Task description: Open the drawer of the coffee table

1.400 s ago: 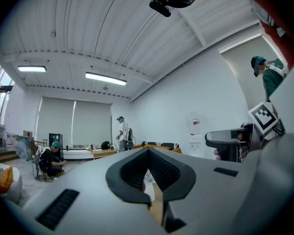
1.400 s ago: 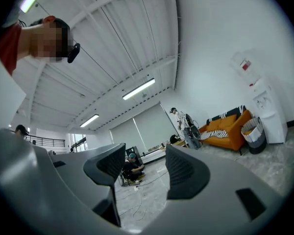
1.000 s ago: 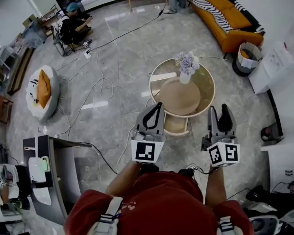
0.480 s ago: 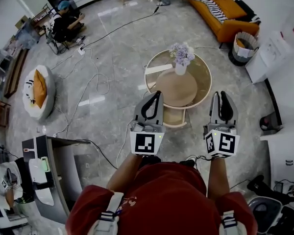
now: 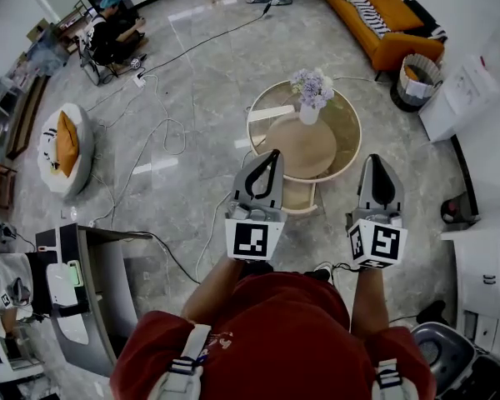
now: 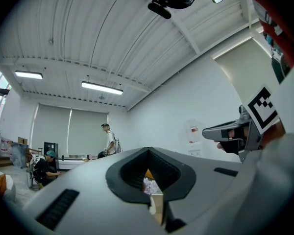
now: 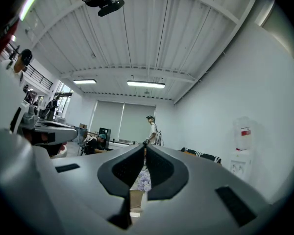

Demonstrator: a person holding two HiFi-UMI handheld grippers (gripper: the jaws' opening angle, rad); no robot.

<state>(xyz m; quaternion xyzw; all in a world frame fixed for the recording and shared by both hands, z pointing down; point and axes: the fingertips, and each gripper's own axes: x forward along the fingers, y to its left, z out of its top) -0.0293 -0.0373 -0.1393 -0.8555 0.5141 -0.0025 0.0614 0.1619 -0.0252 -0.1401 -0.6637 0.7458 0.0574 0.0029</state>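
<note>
The round glass coffee table [image 5: 347,142] stands on the floor ahead of me, with a round wooden top [image 5: 300,146] inside it and a vase of lilac flowers [image 5: 311,92]. A pale wooden drawer unit [image 5: 300,197] sits under its near edge. My left gripper [image 5: 274,153] hovers level just left of that unit, shut and holding nothing. My right gripper [image 5: 375,158] hangs to the right of the table, apart from it. Its jaws have just been closing with nothing between them, and the tips now meet. In the left gripper view the tips of the left gripper [image 6: 148,149] touch. The right gripper [image 7: 144,147] frames the flowers [image 7: 143,180].
An orange sofa [image 5: 375,11] and a wastebasket [image 5: 415,77] stand at the back right. Cables [image 5: 168,140] run over the marble floor on the left, near a white pouf [image 5: 62,152]. A grey desk [image 5: 96,282] is close on my left. A person [image 5: 112,32] sits far back.
The right gripper's jaws have gone from wide apart to closed, and that gripper has rolled a little. The left gripper looks unchanged.
</note>
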